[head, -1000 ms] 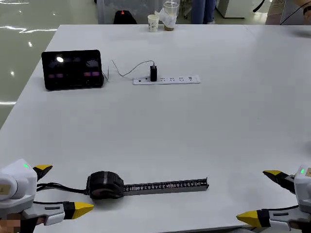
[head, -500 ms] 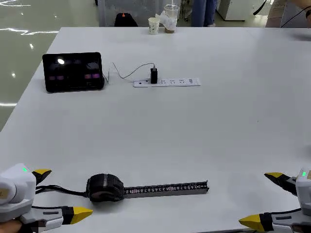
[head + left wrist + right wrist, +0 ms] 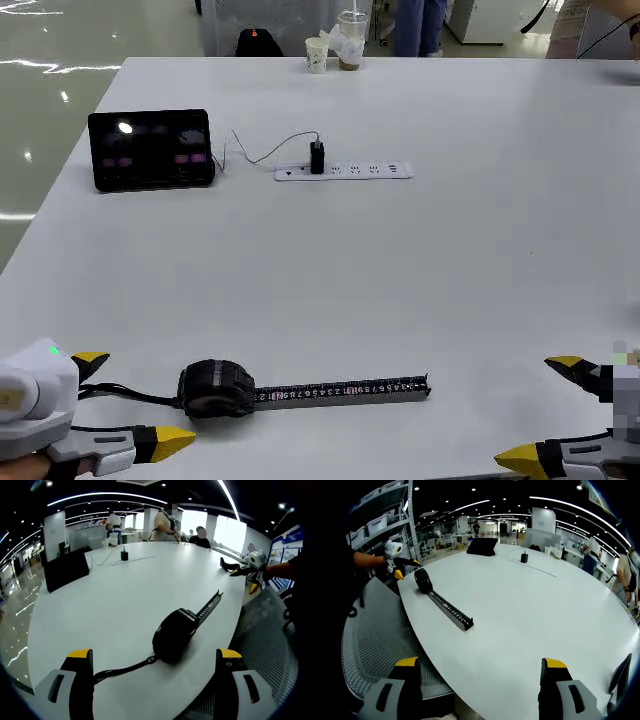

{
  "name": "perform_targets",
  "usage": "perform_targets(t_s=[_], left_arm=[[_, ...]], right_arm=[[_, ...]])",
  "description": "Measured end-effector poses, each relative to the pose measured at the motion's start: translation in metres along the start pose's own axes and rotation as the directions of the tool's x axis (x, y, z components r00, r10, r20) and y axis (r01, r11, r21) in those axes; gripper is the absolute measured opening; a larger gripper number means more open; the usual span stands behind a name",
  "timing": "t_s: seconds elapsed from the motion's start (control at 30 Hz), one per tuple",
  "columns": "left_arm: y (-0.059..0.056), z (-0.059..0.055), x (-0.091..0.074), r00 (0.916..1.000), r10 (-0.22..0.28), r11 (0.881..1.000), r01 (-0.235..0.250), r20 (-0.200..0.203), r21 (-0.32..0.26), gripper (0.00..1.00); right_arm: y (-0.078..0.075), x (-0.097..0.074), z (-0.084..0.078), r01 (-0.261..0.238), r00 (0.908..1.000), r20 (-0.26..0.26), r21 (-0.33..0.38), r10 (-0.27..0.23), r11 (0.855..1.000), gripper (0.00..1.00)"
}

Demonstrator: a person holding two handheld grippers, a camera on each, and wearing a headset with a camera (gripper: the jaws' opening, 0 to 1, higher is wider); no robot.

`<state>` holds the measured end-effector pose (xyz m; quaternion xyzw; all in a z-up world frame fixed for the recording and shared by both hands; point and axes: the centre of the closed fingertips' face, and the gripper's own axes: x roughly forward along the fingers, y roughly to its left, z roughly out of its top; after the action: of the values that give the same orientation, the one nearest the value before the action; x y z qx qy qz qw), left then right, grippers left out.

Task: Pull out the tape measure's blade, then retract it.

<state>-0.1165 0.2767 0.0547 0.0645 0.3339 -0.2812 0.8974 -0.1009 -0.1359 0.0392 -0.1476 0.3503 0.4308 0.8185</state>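
Note:
A black tape measure (image 3: 215,387) lies near the table's front edge, its blade (image 3: 345,389) drawn out to the right and flat on the top. A black strap (image 3: 125,393) trails left from the case. My left gripper (image 3: 130,398) stands open just left of the case, its yellow tips on either side of the strap. The left gripper view has the case (image 3: 175,632) ahead between the jaws. My right gripper (image 3: 545,410) is open at the front right, well clear of the blade's end (image 3: 466,624).
A dark tablet (image 3: 150,149) stands at the back left. A white power strip (image 3: 343,170) with a black plug and cable lies mid-table. Paper cups (image 3: 334,44) sit at the far edge. People stand beyond the table (image 3: 420,250).
The head view has tilted slightly, shifting the scene down. The tape measure has not moved. Both grippers sit a little lower in the frame, still open.

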Motion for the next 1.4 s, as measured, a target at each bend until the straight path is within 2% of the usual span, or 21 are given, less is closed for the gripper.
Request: perform_targets(t_s=[0.1, 0.3, 0.4, 0.63, 0.73, 0.8, 0.9, 1.1, 1.17, 1.27, 1.4], left_arm=[[-0.009, 0.004, 0.004, 1.0000, -0.004, 1.000, 0.004, 0.003, 0.016, 0.99], [-0.030, 0.004, 0.016, 0.9995, -0.019, 0.999, 0.020, -0.023, 0.037, 0.99], [-0.033, 0.002, 0.020, 0.9992, -0.022, 0.999, 0.024, -0.034, 0.045, 0.99], [-0.044, 0.016, 0.030, 0.9996, -0.030, 0.999, 0.030, -0.001, 0.016, 0.99], [-0.043, 0.024, 0.036, 0.9999, 0.008, 1.000, -0.008, 0.011, 0.012, 0.99], [-0.041, 0.028, 0.039, 0.9987, 0.047, 0.999, -0.047, 0.019, -0.012, 0.99], [-0.047, 0.032, 0.045, 0.9976, 0.067, 0.998, -0.067, 0.019, 0.016, 0.99], [-0.060, 0.037, 0.053, 0.9977, 0.064, 0.998, -0.064, 0.025, 0.005, 0.99], [-0.062, 0.038, 0.056, 0.9973, 0.070, 0.998, -0.070, 0.024, -0.006, 0.99], [-0.058, 0.040, 0.058, 0.9947, 0.099, 0.995, -0.098, 0.028, -0.019, 0.99], [-0.051, 0.048, 0.060, 0.9891, 0.139, 0.989, -0.136, 0.050, -0.063, 0.99]], right_arm=[[0.001, 0.002, 0.002, -0.013, 0.9998, -0.016, -0.037, 0.013, 0.999, 0.99], [0.001, 0.008, 0.009, -0.043, 0.9980, -0.051, -0.083, 0.039, 0.996, 0.99], [0.001, 0.009, 0.016, -0.055, 0.9973, -0.054, -0.107, 0.049, 0.993, 0.99], [-0.002, 0.016, 0.030, -0.078, 0.9951, -0.072, -0.162, 0.067, 0.984, 0.99], [0.000, 0.019, 0.036, -0.092, 0.9937, -0.080, -0.184, 0.079, 0.979, 0.99], [0.000, 0.021, 0.039, -0.103, 0.9922, -0.090, -0.202, 0.086, 0.974, 0.99], [0.001, 0.026, 0.042, -0.119, 0.9893, -0.109, -0.226, 0.097, 0.967, 0.99], [0.003, 0.034, 0.048, -0.146, 0.9835, -0.142, -0.262, 0.112, 0.954, 0.99], [0.005, 0.037, 0.052, -0.156, 0.9808, -0.157, -0.273, 0.116, 0.949, 0.99], [0.007, 0.041, 0.057, -0.170, 0.9779, -0.169, -0.300, 0.123, 0.939, 0.99], [0.012, 0.047, 0.062, -0.200, 0.9695, -0.204, -0.336, 0.136, 0.921, 0.99]])
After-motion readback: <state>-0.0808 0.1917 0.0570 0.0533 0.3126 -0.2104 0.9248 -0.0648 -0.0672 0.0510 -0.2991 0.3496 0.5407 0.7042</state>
